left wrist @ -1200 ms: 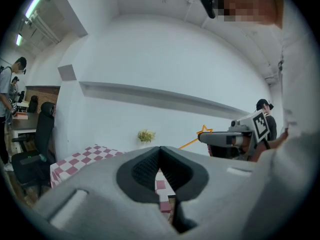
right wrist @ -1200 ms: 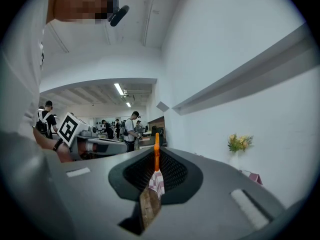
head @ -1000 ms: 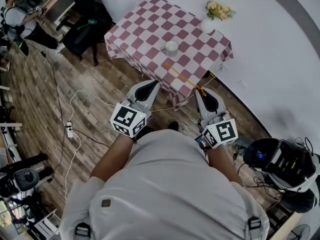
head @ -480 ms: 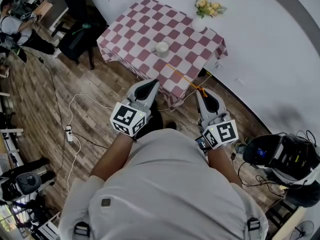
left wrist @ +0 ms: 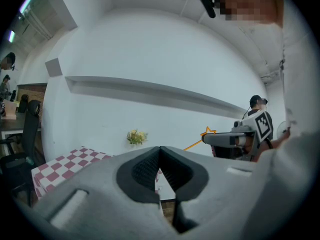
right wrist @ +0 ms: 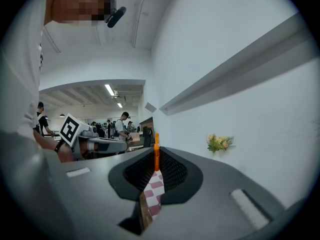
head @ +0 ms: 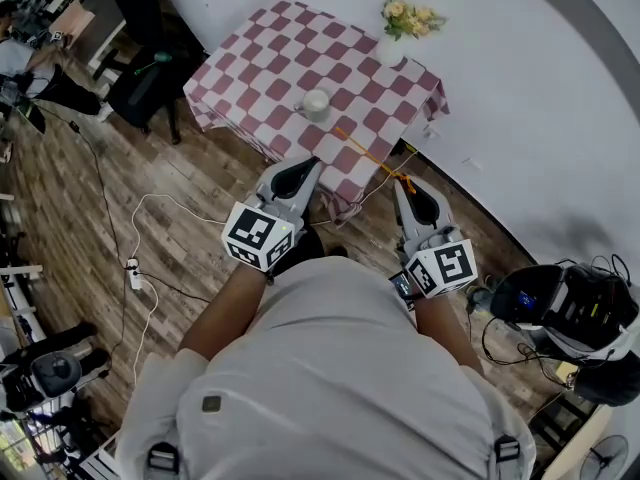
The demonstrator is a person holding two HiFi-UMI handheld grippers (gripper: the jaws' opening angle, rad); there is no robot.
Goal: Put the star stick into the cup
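Clamping star stick (head: 368,154) in right gripper (head: 404,182), left gripper (head: 308,165) closed, cup (head: 316,103) contents unclear, flowers (head: 408,16) in vase (head: 390,52).

Even, bright indoor light filled the head view. The white wall (head: 540,98) was slightly washed out, with only a faint grey shadow smudged on it at the right. Straight lines bowed strongly toward the edges. Both gripper views sat inside black circular vignettes. Close to the lens, the left hand-held gripper (left wrist: 160,154) and right hand-held gripper (right wrist: 156,156) looked soft and unfocused. Ceiling strip lights (right wrist: 109,89) glowed in the distant room, where the background was small but fairly sharp.
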